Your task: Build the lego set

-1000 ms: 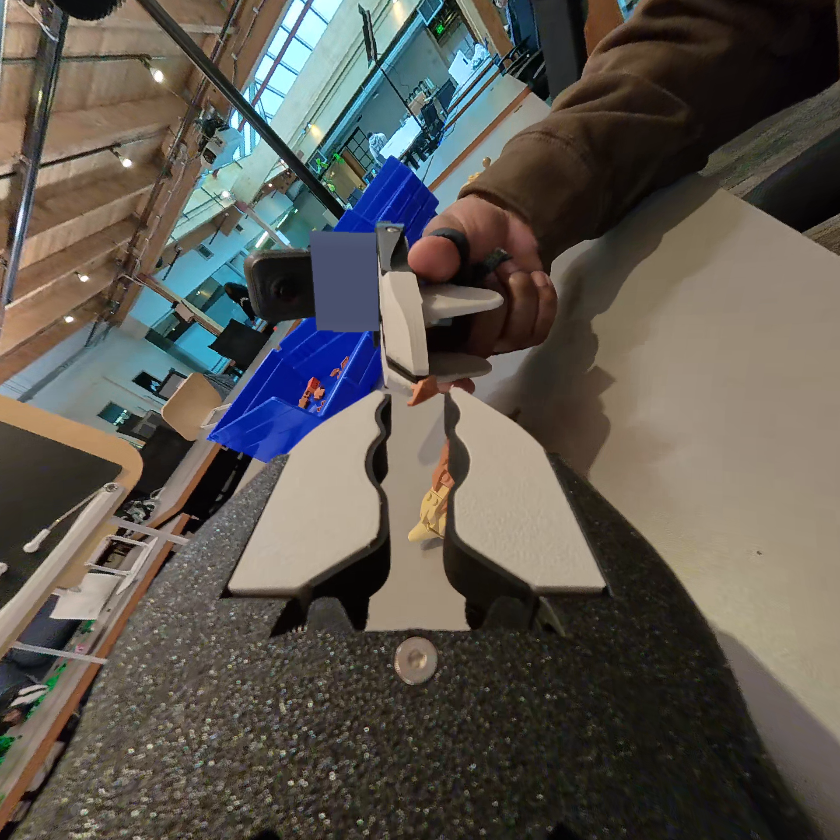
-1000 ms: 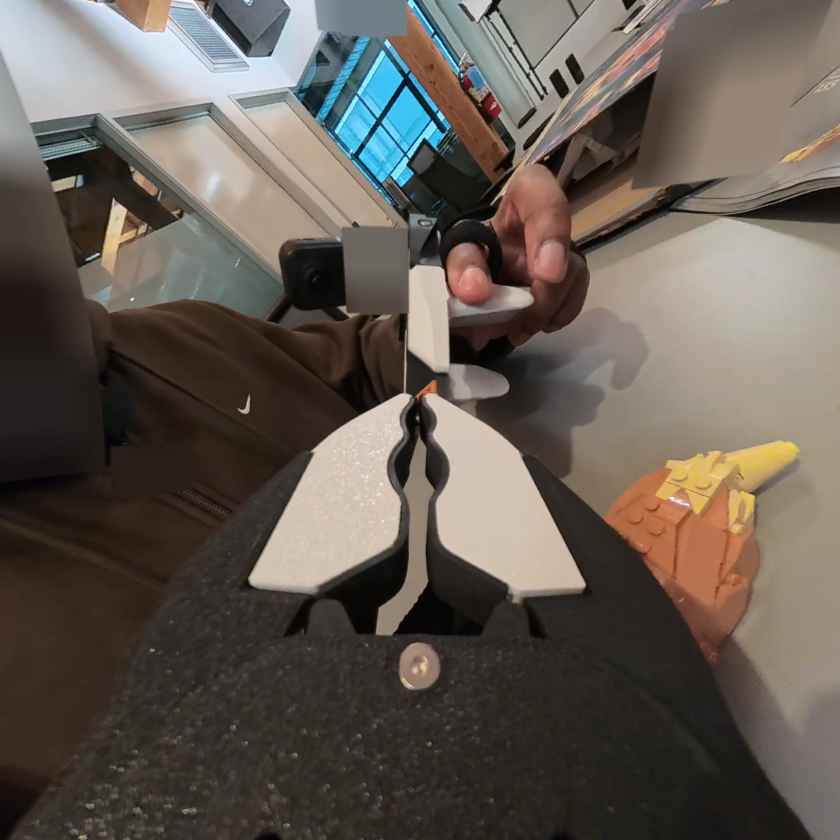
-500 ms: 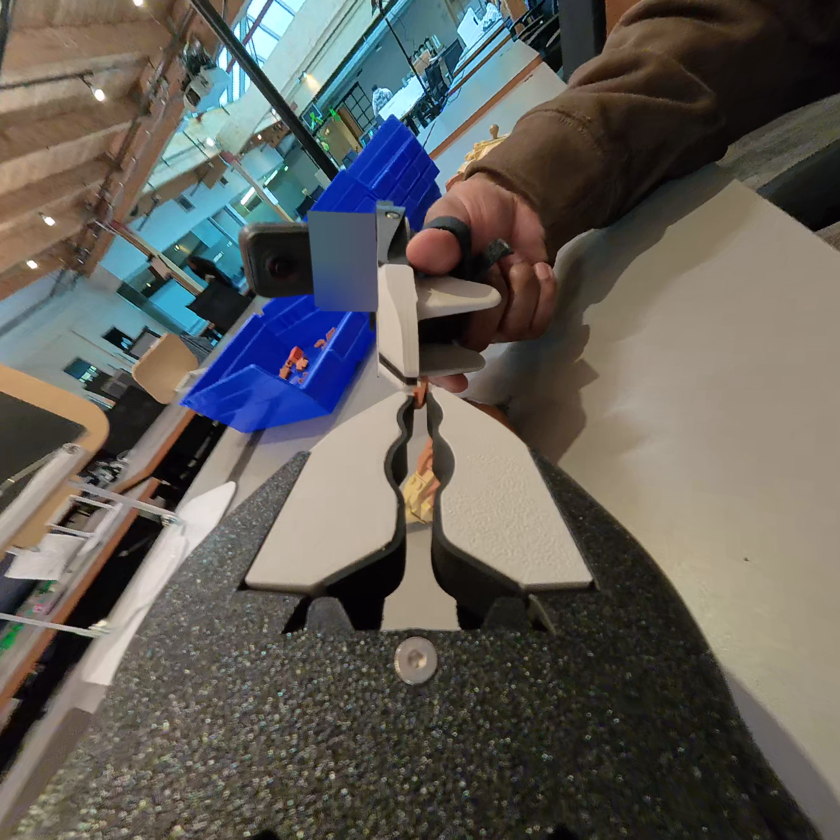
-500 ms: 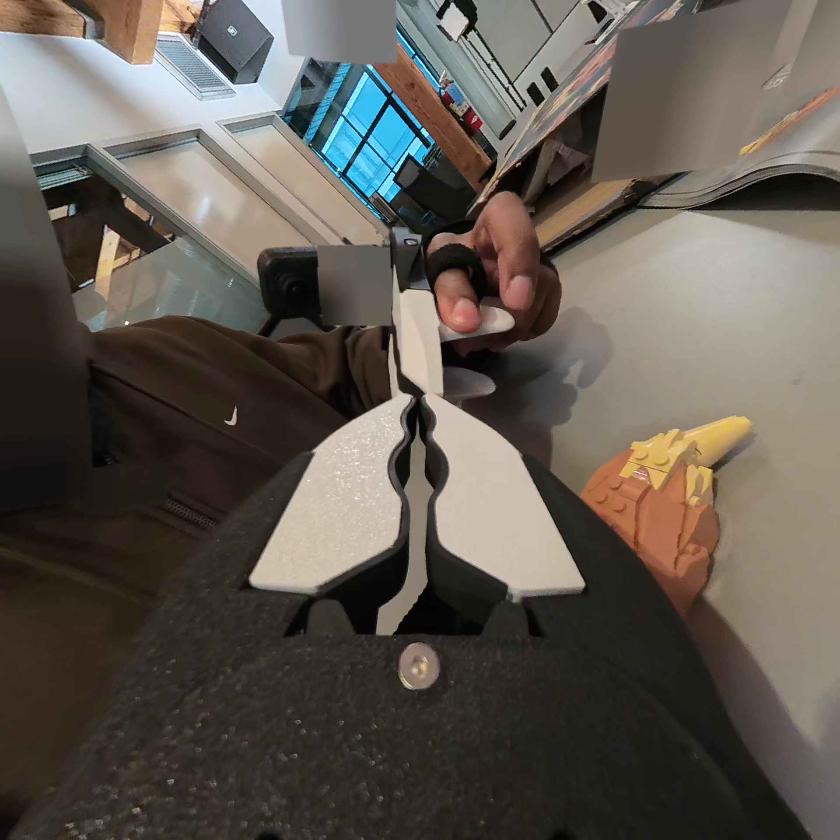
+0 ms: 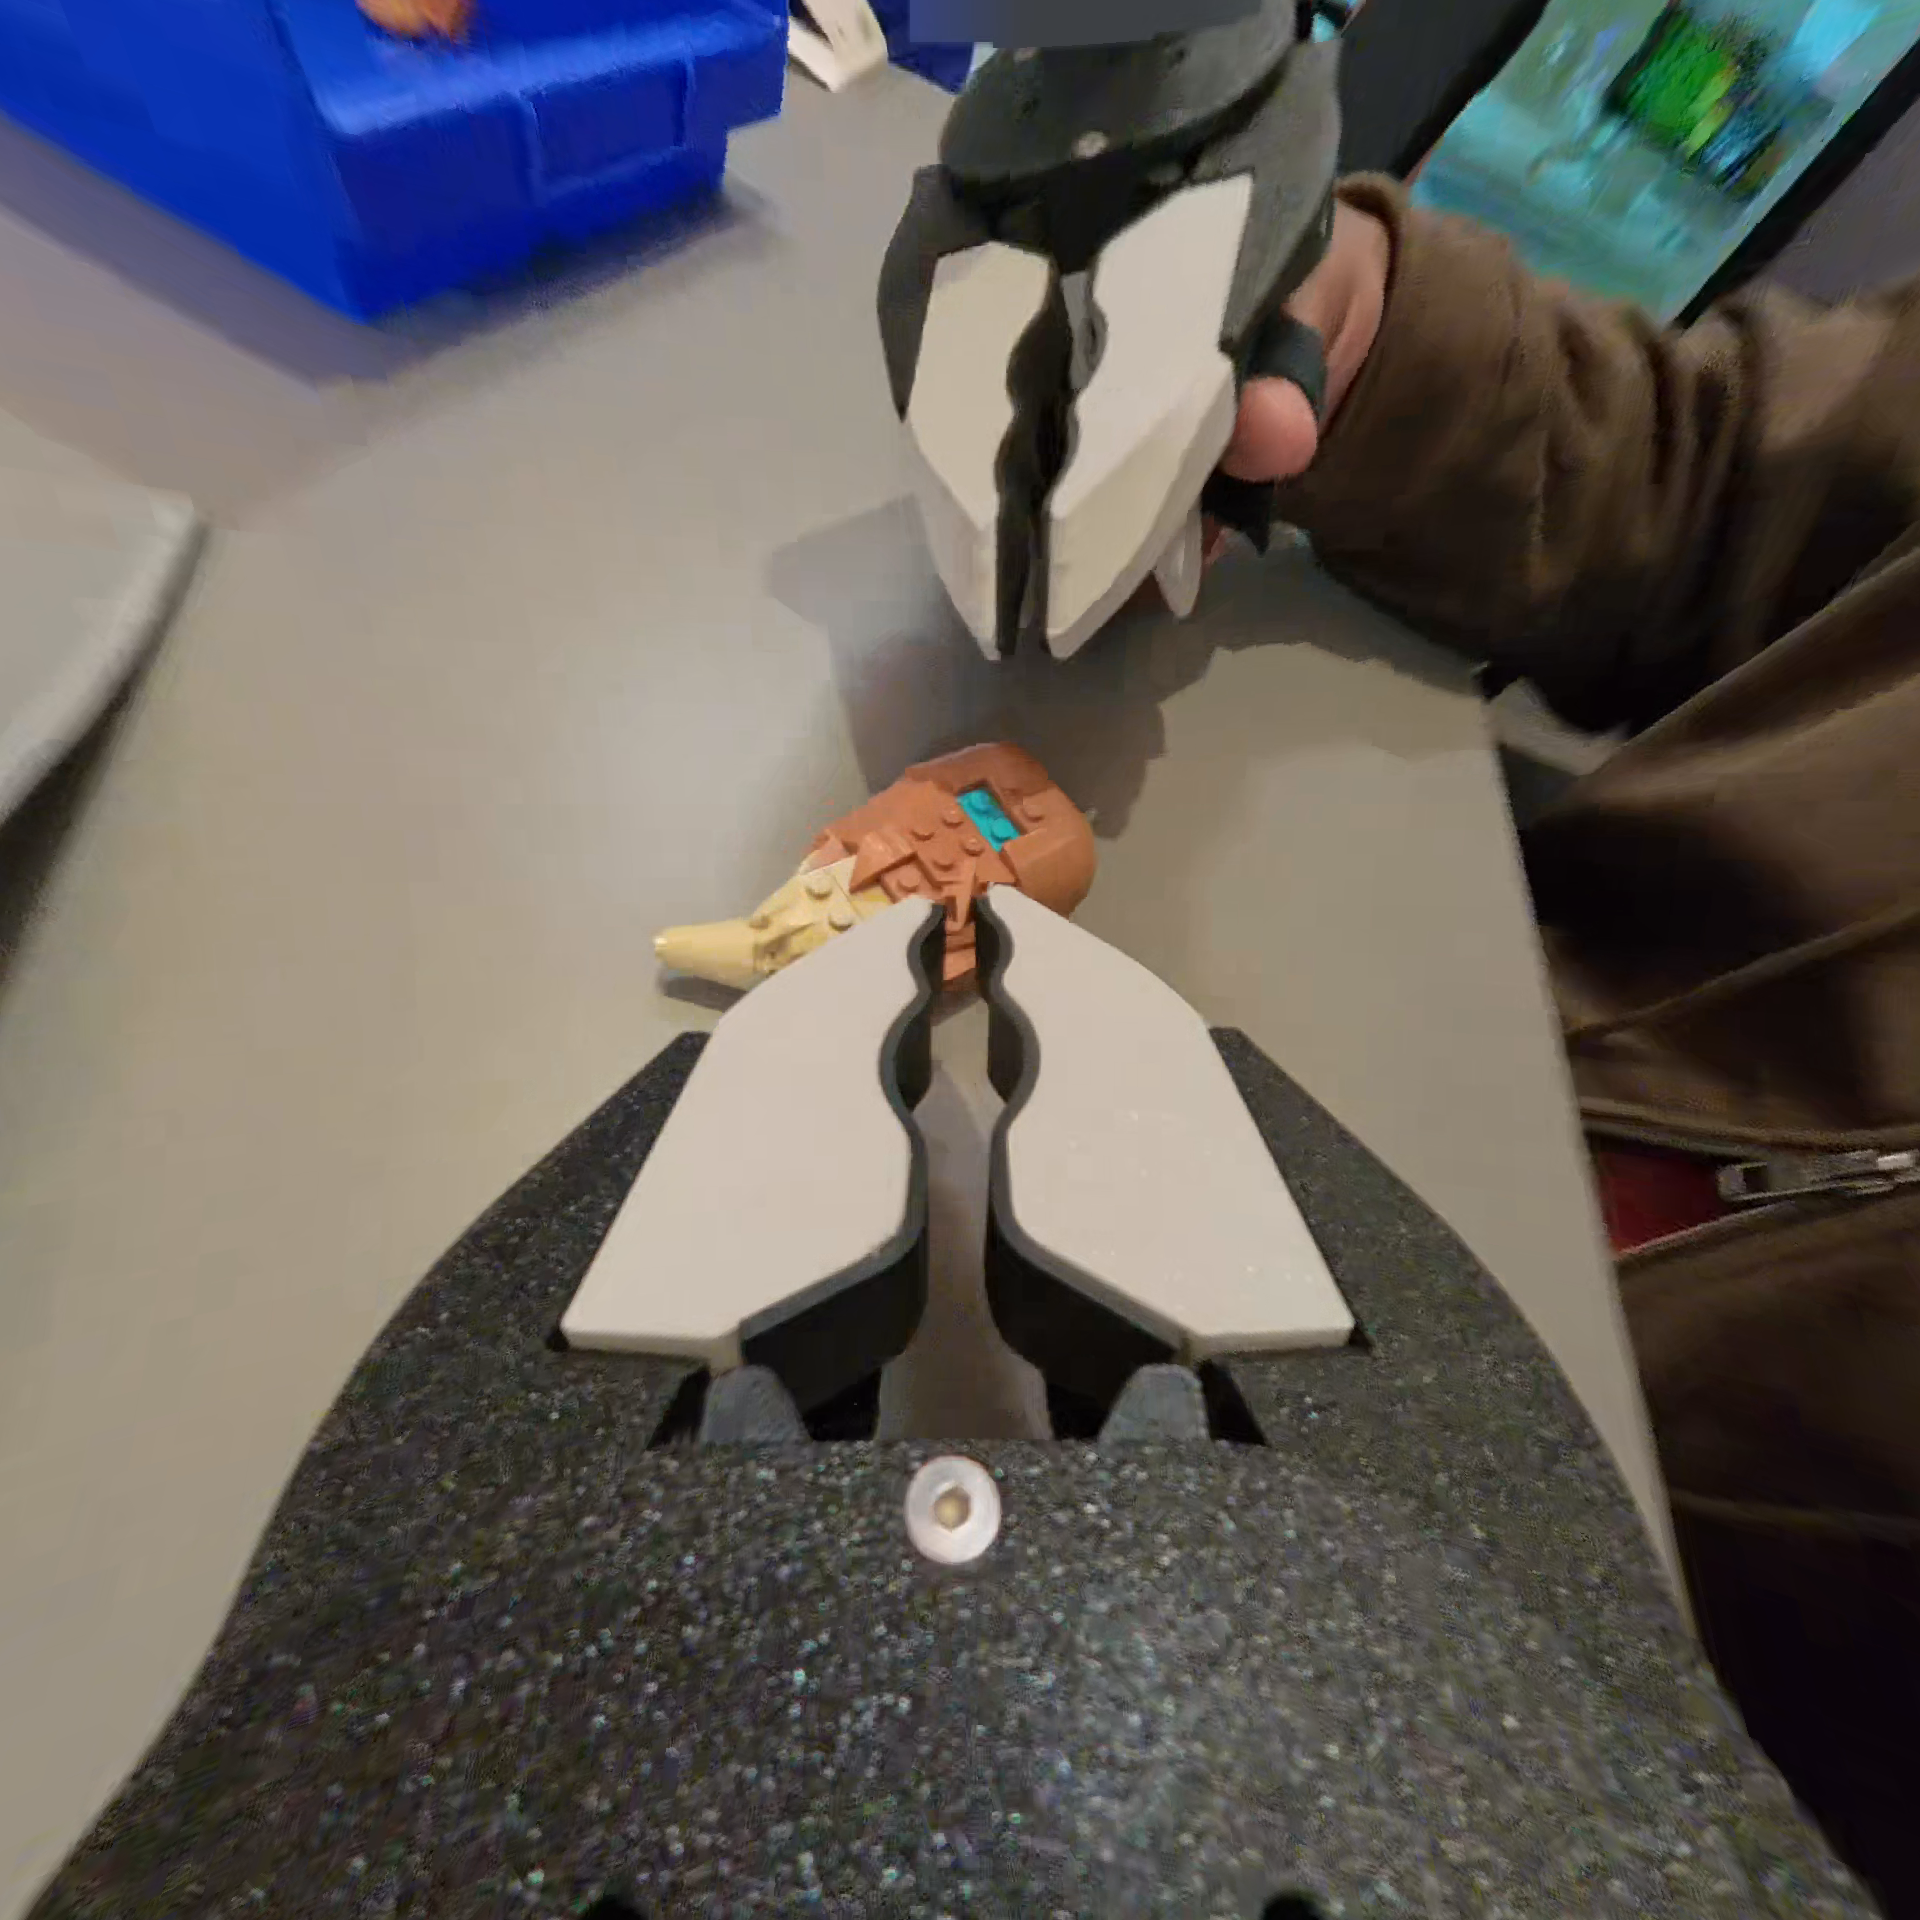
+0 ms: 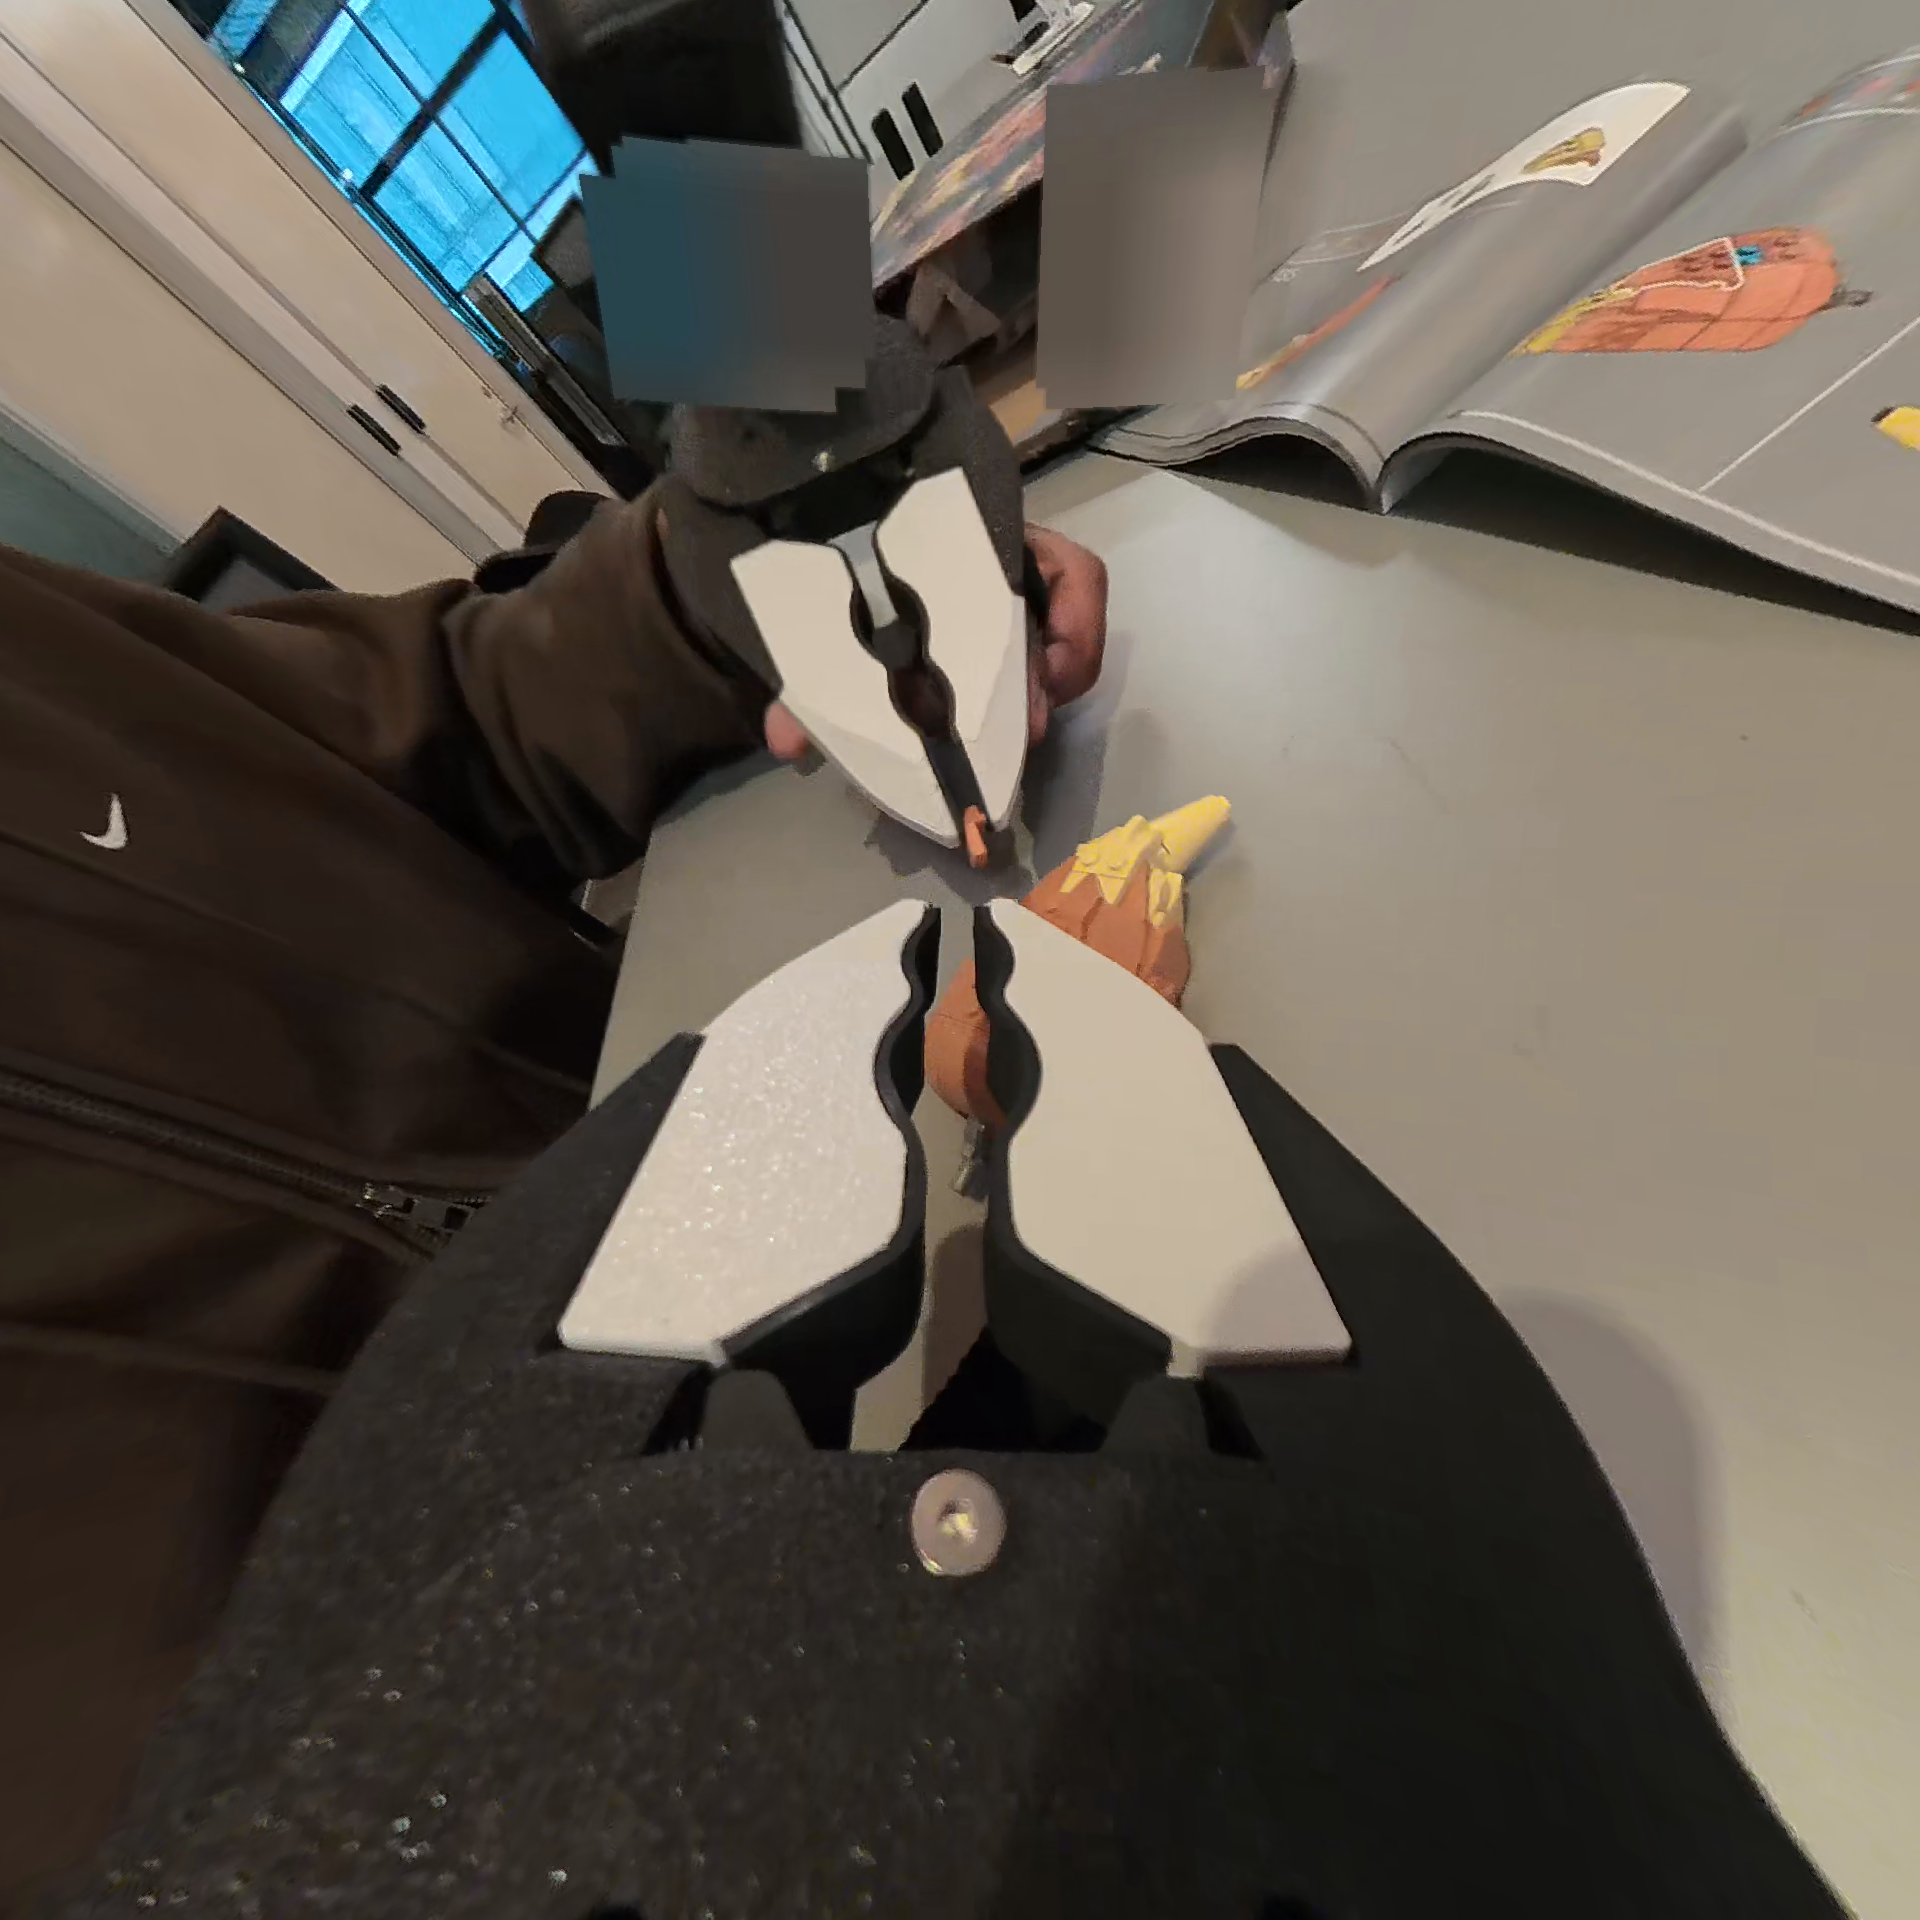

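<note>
While both grippers hang over the grey tabletop [image 5: 416,727], the half-built lego model [image 5: 956,842], orange-brown with a tan horn and a teal brick on top, lies flat between them. Left gripper [image 6: 977,831] has its jaws pinched on a tiny orange piece [image 6: 975,837]; right gripper [image 5: 1023,649] looks nearly closed, a thin gap, nothing in it. Blue bin [image 5: 416,135] sits far back with some orange bits inside, too blurry to tell. Open instruction booklet [image 6: 1558,312] lies well apart.
</note>
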Tool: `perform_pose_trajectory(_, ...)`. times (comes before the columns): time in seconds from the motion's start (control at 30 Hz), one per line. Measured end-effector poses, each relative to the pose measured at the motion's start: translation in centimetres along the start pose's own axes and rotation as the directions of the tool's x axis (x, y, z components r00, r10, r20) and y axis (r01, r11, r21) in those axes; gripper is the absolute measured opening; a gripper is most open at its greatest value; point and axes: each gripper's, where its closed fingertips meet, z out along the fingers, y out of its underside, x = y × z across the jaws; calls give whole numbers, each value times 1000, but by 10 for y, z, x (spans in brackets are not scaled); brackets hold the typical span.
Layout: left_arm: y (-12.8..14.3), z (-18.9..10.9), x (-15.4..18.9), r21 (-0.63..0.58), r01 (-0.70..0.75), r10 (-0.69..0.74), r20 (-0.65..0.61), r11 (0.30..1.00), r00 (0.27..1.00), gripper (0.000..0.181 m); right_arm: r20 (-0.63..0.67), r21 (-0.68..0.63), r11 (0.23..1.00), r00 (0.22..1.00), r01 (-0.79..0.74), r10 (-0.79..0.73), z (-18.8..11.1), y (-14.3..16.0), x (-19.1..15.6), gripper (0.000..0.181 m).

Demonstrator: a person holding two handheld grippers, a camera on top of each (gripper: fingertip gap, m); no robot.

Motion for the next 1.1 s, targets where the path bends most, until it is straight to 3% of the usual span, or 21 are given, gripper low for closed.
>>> perform_pose_trajectory(0.03, -1, 2, 1, -4, 62, -62, -44, 998, 997, 5, -6, -6, 1000, 1000, 5, -5, -1, 1, 1, 6)
perform_pose_trajectory(0.23, -10, 5, -4, 13, 158, -156, -90, 987, 984, 5, -21, -39, 998, 998, 58, -58, -1, 7, 2, 6)
perform_pose_trajectory(0.33, -17, 5, -1, 52, 177, -171, -112, 983, 979, 5, -111, -53, 980, 974, 191, -195, 1, 3, 6, 11)
perform_pose_trajectory(0.4, -25, 7, 0, 88, 226, -214, -127, 970, 969, 5, -222, -70, 931, 905, 357, -363, 0, -5, 9, 15)
perform_pose_trajectory(0.53, -42, 9, 5, 158, 364, -328, -213, 918, 920, 5, -352, -183, 747, 666, 639, -657, 0, -12, 5, 25)
perform_pose_trajectory(0.6, -46, 11, 7, 167, 394, -350, -241, 904, 905, 5, -394, -206, 683, 580, 701, -713, 0, -17, 2, 27)
perform_pose_trajectory(0.73, -48, 13, 10, 166, 409, -362, -253, 897, 897, 5, -441, -238, 612, 478, 754, -760, -1, -23, 0, 23)
perform_pose_trajectory(0.97, -49, 15, 13, 158, 438, -383, -290, 885, 877, 5, -422, -304, 568, 426, 765, -800, 4, -17, 3, 8)
perform_pose_trajectory(1.1, -51, 16, 11, 173, 438, -378, -297, 882, 877, 5, -426, -298, 590, 448, 750, -786, 2, -18, 4, 8)
